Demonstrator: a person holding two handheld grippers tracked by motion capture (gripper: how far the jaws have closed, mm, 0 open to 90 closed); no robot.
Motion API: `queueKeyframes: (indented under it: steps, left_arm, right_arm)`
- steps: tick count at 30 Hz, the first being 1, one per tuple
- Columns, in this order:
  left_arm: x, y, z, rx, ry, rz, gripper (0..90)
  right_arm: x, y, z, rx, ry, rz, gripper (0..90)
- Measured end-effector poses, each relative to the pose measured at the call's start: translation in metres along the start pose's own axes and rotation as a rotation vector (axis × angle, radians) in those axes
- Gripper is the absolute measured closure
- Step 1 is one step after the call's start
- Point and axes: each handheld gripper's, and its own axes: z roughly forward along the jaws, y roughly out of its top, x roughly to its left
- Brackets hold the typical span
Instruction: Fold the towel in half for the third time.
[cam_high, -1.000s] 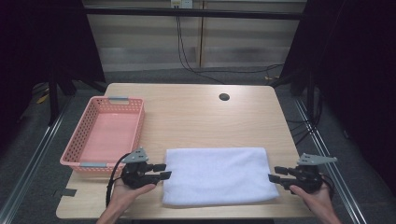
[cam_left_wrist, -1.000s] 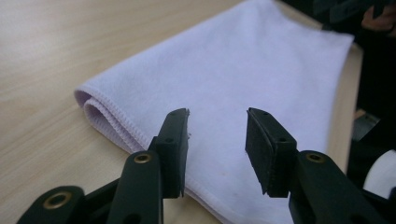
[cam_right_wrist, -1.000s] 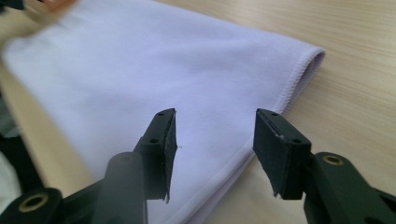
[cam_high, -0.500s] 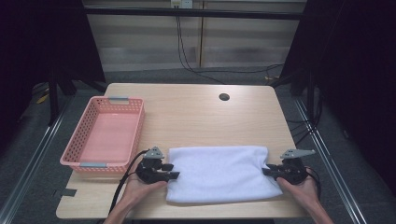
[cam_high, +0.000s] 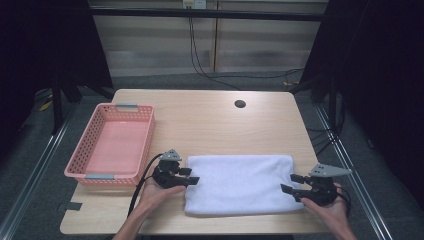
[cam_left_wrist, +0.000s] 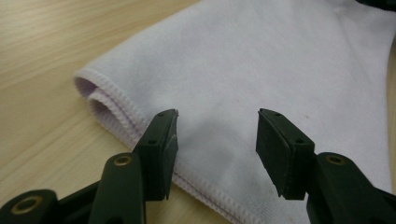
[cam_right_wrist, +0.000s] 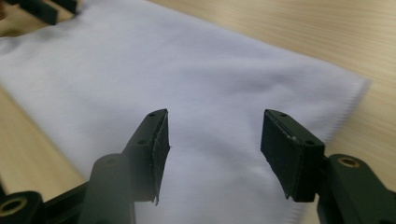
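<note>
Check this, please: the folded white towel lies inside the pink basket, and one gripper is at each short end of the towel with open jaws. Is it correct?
Not fully. The high view shows the folded white towel on the bare table, beside the empty pink basket, not inside it. The rest holds: the left gripper and right gripper stand open at its short ends.

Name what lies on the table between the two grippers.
The folded white towel spans the stretch from the left gripper to the right gripper, plain in the high view; each gripper's jaws stand open over one end.

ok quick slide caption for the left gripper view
Left gripper, jaws open, poised over the hemmed edge of a folded white towel on the wooden table.
</note>
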Motion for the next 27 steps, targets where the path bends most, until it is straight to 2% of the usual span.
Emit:
queueKeyframes:
  steps: [2,5,7,10,12,15,18,21,23,27]
  left_arm:
    - [0.001,-0.001,0.0,0.012,0.012,0.006,50.0]
    - [0.002,-0.002,0.003,0.032,0.011,0.01,52.7]
    - [0.002,-0.002,0.005,0.048,0.007,0.021,53.6]
    - [0.002,-0.004,0.005,0.043,-0.001,0.019,53.9]
    - [0.001,-0.006,0.005,0.043,-0.004,0.021,54.4]
    - [-0.003,-0.008,0.005,0.046,-0.003,0.036,54.4]
    - [-0.009,-0.011,0.003,0.049,0.011,0.041,54.4]
    - [-0.008,-0.012,0.001,0.046,-0.013,0.019,54.3]
    - [-0.006,-0.011,0.0,0.046,-0.022,0.011,53.9]
    - [-0.002,-0.01,-0.002,0.027,-0.004,-0.007,51.0]
  right_arm:
    - [0.012,0.002,0.003,-0.011,0.039,-0.017,42.2]
    - [0.028,0.005,0.015,0.004,0.083,-0.04,43.2]
    - [0.039,0.008,0.028,0.026,0.125,-0.059,43.6]
    - [0.058,0.015,0.049,0.047,0.204,-0.074,45.3]
    - [0.072,0.022,0.062,0.052,0.237,-0.099,45.6]
    - [0.093,0.032,0.082,0.072,0.31,-0.113,44.0]
    - [0.111,0.041,0.103,0.118,0.347,-0.134,40.9]
    - [0.127,0.048,0.118,0.125,0.405,-0.141,39.3]
    - [0.138,0.051,0.127,0.142,0.427,-0.173,39.1]
    - [0.16,0.055,0.142,0.16,0.472,-0.205,37.6]
